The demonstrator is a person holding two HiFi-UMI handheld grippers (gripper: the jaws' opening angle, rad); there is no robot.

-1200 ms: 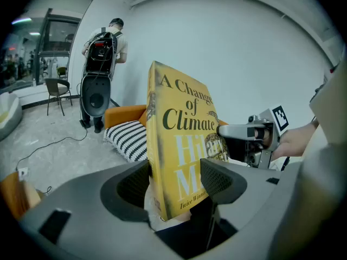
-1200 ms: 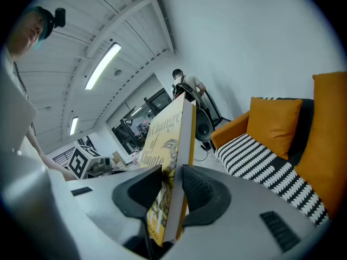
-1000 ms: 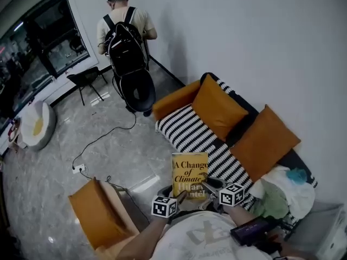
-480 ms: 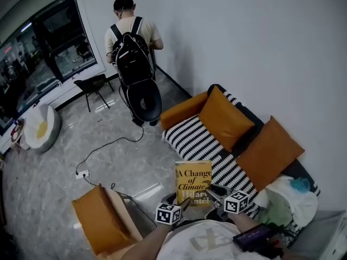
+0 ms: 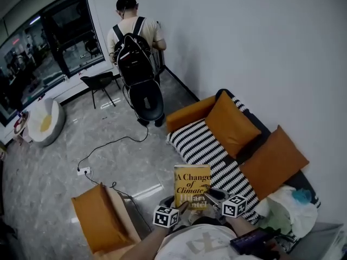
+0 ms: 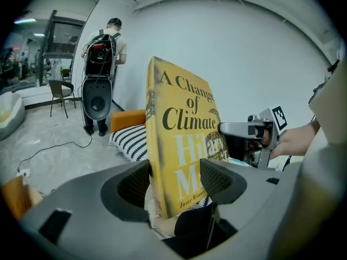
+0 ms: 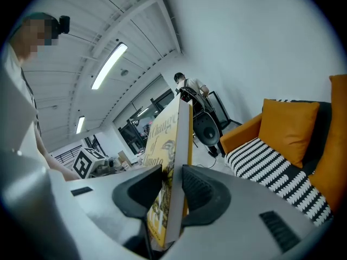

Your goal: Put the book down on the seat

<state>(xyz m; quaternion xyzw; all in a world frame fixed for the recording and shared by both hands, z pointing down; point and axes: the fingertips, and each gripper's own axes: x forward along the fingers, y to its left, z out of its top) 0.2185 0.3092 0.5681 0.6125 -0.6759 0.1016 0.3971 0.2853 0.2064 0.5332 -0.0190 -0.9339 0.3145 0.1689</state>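
A yellow hardback book [image 5: 192,186] stands upright in front of me, over the floor just short of the sofa. My right gripper [image 5: 214,196] is shut on its lower right edge, jaws pressed on both covers [image 7: 172,186]. My left gripper [image 5: 181,207] holds the lower spine corner. The book [image 6: 184,140] slants across its wide jaws [image 6: 173,180] and touches both. The black-and-white striped seat [image 5: 209,150] lies beyond the book, with two orange cushions [image 5: 233,124] leaning on the sofa back.
A person with a black backpack [image 5: 135,58] stands by the far wall, back turned. A cable [image 5: 108,145] runs across the marble floor. An orange chair [image 5: 100,218] is at my lower left. Clothes [image 5: 290,210] are piled on the sofa's near end.
The head view has drifted, so the sofa and the person sit further right in frame. The book stays upright in both grippers with no visible change of grip.
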